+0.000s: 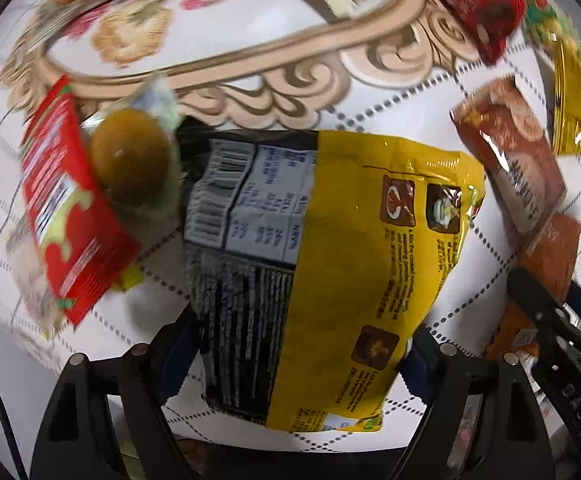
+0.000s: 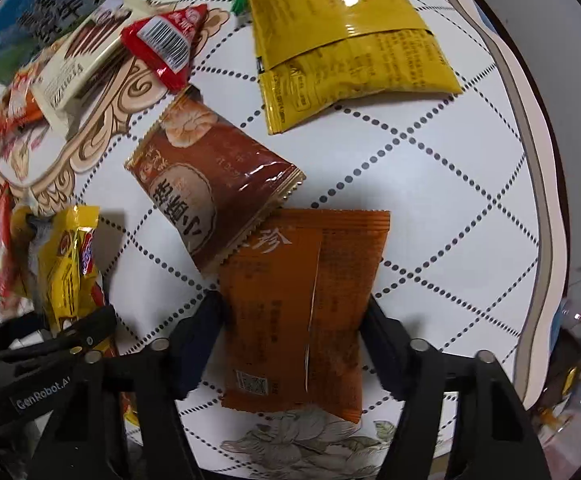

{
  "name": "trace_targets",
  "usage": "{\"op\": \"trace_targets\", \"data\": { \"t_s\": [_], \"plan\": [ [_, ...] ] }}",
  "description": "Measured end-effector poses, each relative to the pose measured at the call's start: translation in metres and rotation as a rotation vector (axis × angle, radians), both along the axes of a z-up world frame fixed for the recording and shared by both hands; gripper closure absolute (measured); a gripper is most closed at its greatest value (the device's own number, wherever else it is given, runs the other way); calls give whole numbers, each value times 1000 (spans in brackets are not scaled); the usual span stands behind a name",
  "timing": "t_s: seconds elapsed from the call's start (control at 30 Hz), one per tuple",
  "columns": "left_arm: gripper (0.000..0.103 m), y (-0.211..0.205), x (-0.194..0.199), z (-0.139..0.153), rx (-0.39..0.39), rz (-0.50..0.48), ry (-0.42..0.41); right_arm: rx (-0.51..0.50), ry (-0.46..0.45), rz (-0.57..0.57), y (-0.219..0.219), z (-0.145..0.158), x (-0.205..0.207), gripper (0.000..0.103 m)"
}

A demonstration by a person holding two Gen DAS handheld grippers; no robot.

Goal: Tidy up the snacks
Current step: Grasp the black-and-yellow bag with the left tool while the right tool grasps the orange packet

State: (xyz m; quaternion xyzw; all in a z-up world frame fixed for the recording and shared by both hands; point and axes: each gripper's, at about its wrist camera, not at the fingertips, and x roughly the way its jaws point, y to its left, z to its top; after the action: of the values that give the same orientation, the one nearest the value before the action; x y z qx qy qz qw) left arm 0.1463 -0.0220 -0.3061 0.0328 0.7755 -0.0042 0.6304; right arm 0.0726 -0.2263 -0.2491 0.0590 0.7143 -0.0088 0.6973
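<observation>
Both tongs point down at the desk [image 2: 430, 152]. The left tongs [image 1: 294, 360] straddle the yellow noodle packet [image 1: 350, 260], pads at its edges. The right tongs [image 2: 294, 320] pinch the orange snack packet [image 2: 306, 312], just beside the brown pastry packet [image 2: 210, 184].

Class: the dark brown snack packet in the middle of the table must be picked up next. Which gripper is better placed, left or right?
Probably right. The dark brown packet overlaps the orange packet between the right gripper fingers. The left gripper straddles the yellow noodle bag, farther away.
</observation>
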Motion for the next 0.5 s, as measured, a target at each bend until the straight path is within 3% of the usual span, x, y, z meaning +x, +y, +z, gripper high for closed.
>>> {"op": "trace_targets", "data": {
  "t_s": [0.13,0.23,0.33,0.5],
  "plan": [
    [18,4,-6,-6,-24,-30,-7,42,45,83,8,0,-17,39],
    [18,11,-26,9,-31,-22,-24,60,68,121,13,-1,-34,39],
    [18,16,-46,7,-84,-3,-4,70,65,83,13,-5,-42,36],
    [18,18,-44,-14,-75,-12,0,74,59,14,7,-16,-50,29]
  ]
}}
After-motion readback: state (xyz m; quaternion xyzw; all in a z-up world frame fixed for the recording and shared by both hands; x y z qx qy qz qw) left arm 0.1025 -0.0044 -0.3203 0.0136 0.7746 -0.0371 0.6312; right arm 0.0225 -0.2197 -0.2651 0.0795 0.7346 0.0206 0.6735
